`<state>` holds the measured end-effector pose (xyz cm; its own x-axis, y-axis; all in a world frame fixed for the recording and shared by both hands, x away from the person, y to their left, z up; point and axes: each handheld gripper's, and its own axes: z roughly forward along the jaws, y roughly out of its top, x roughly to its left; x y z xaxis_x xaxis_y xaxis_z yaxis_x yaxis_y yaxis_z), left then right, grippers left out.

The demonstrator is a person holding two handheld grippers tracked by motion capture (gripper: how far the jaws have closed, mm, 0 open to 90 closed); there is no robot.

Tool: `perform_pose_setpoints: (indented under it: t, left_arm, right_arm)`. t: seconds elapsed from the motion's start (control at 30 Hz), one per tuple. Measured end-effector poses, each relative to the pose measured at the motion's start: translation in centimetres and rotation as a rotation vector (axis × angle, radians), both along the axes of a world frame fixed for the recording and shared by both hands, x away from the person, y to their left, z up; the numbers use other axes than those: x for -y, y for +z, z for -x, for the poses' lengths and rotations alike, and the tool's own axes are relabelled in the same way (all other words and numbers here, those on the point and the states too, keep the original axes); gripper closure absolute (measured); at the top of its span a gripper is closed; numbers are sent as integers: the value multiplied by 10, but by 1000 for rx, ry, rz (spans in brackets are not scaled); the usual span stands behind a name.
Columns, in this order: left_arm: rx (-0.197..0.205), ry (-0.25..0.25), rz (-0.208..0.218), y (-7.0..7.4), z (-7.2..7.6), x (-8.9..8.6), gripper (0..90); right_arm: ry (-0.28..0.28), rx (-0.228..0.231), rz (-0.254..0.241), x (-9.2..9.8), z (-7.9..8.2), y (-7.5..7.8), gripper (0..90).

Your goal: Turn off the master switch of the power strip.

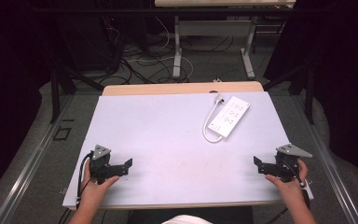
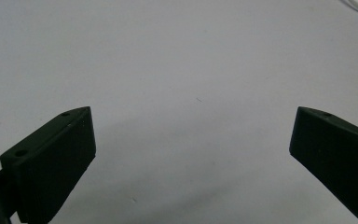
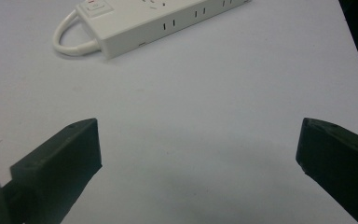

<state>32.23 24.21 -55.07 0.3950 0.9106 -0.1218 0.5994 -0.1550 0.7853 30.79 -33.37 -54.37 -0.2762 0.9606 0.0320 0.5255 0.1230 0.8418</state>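
Note:
A white power strip (image 1: 230,116) with a looped white cord (image 1: 210,125) lies on the pale table (image 1: 168,135), right of centre toward the back. It also appears at the top of the right gripper view as the power strip (image 3: 158,21). My left gripper (image 1: 128,164) rests at the front left, held by a hand, pointing inward. Its jaws stand wide apart over bare table, left gripper (image 2: 191,135) open with nothing between. My right gripper (image 1: 257,163) rests at the front right, pointing inward. The right gripper (image 3: 198,144) is open too, and holds nothing.
A strip of wooden tabletop (image 1: 182,87) shows beyond the pale sheet. Behind it stand desk legs (image 1: 177,51) and tangled cables (image 1: 135,60) on the floor. Dark frame posts (image 1: 56,93) flank the table at both sides.

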Motion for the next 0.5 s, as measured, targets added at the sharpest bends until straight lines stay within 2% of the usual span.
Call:
perform_pose_setpoints:
  t: [0.2, 0.37, 0.5]
  left_arm:
    - [7, 1, -1, 0, 2, 0, 5]
    - [12, -9, -15, 1, 3, 1, 5]
    - [25, -23, -20, 2, 5, 3, 9]
  right_arm:
    - [30, -15, 15, -7, 0, -4, 0]
    - [50, -3, 34, -12, -2, -5, 0]
    - [53, -7, 20, -13, -1, -5, 0]
